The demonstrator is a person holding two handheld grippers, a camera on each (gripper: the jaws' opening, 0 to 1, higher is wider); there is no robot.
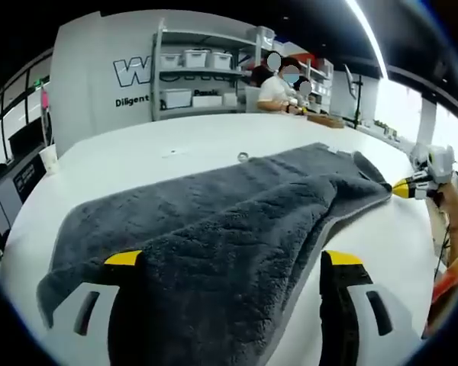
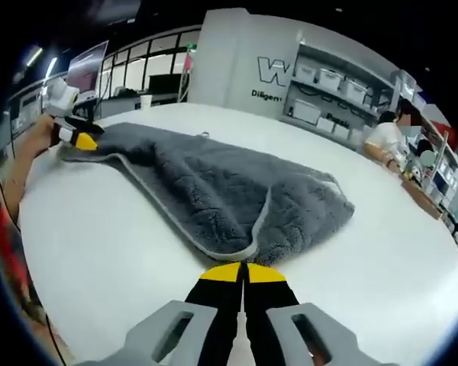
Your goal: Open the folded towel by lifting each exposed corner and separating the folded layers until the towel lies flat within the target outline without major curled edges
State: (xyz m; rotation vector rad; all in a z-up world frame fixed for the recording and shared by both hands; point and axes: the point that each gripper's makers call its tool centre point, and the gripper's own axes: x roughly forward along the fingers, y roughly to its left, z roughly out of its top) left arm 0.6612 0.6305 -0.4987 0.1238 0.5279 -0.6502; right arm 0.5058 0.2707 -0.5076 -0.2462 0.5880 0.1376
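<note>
Left gripper view, left gripper [image 1: 233, 263] jaws wide apart astride grey towel [image 1: 214, 221] on white table [image 1: 137, 149], right gripper [image 2: 243, 272] jaws closed, pinching towel's hem.

Towel [image 1: 214, 221] on table [image 1: 137, 152]; left gripper [image 1: 233, 263] at one end, right gripper [image 2: 243, 268] at opposite end.

Towel [image 1: 237, 221] is thick grey plush cloth, fuzzy matt pile, with a smoother, paler stitched hem along its edges. Table [image 2: 122, 229] is smooth white, slight sheen. Right gripper [image 2: 244, 272] looks like hard plastic, matt black jaws with yellow tips, grey shell behind.
</note>
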